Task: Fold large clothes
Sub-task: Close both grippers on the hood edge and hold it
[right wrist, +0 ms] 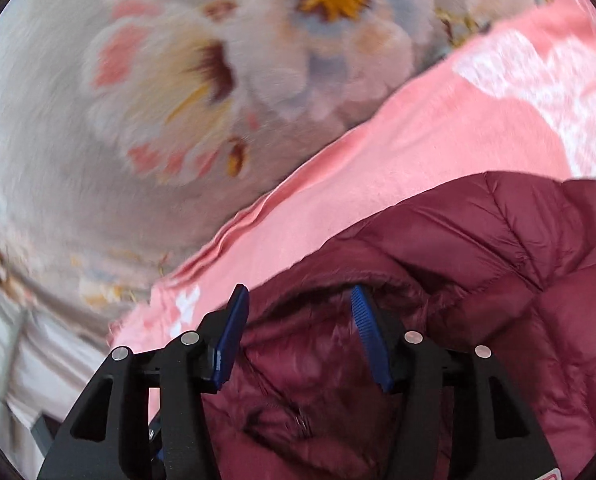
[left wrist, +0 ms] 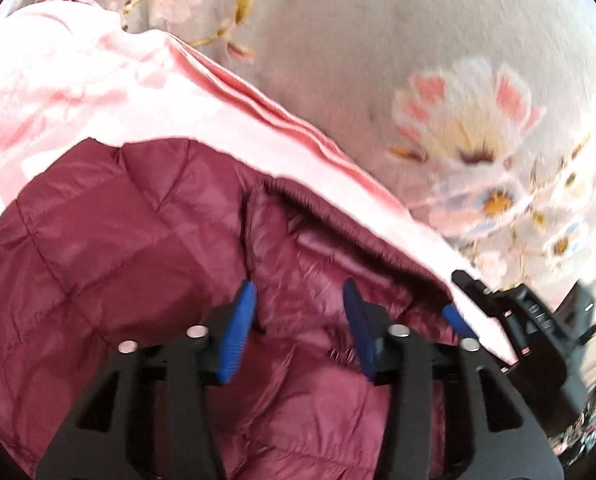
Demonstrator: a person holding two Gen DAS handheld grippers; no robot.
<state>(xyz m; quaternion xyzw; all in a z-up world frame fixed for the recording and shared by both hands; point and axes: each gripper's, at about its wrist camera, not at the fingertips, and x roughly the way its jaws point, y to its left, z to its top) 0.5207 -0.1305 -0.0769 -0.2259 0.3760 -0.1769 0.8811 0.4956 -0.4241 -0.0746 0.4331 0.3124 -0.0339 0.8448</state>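
left wrist view shows the left gripper point(left wrist: 299, 304) with jaws spread over the maroon puffer jacket point(left wrist: 110, 248), pinching nothing. at 3 o'clock, the right gripper point(right wrist: 298, 320) is spread too. jacket lies on the pink blanket point(right wrist: 397, 152). next grip should take the full hem, evenly.

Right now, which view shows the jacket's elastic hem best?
The left wrist view: the gathered hem runs long and unhidden there. The right wrist view shows only a short, shadowed piece near the fingers.
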